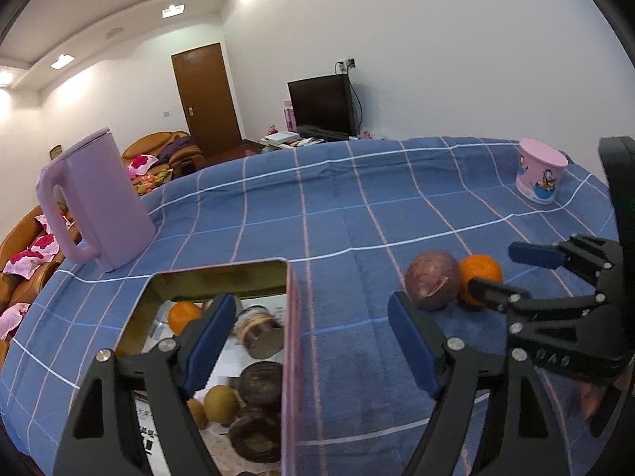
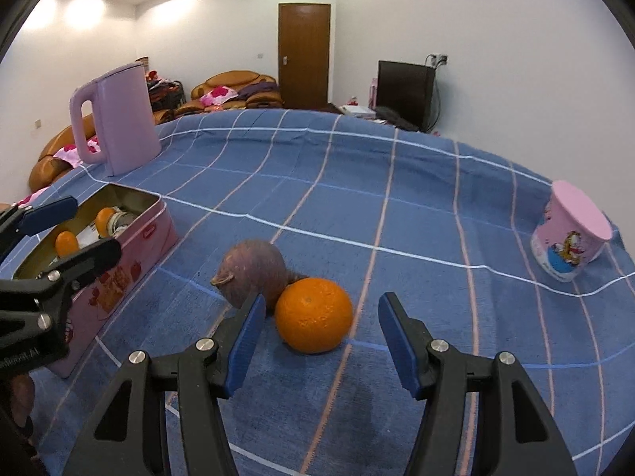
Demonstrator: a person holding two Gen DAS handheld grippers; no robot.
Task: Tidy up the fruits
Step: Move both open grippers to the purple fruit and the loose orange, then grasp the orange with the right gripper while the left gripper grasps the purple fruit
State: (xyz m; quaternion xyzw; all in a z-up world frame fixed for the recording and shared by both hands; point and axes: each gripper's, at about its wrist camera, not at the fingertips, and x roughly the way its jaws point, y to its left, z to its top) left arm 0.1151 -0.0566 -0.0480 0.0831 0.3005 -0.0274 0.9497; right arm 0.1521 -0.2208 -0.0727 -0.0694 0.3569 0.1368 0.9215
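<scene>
An orange [image 2: 314,315] and a purple passion fruit [image 2: 254,273] touch each other on the blue checked tablecloth. My right gripper [image 2: 319,341] is open, its fingers level with the orange's near side, empty. A pink tin box [image 2: 131,254] stands to the left. It holds an orange [image 1: 183,316], kiwis [image 1: 220,404] and dark round fruits [image 1: 260,382]. My left gripper [image 1: 313,341] is open and empty over the tin's right wall [image 1: 293,341]. The orange [image 1: 481,277], the passion fruit [image 1: 432,285] and the right gripper [image 1: 504,273] show in the left wrist view.
A lilac kettle [image 2: 119,119] stands at the table's far left, behind the tin. A pink cartoon cup [image 2: 569,234] stands upside down at the far right edge. Sofas, a door and a TV are beyond the table.
</scene>
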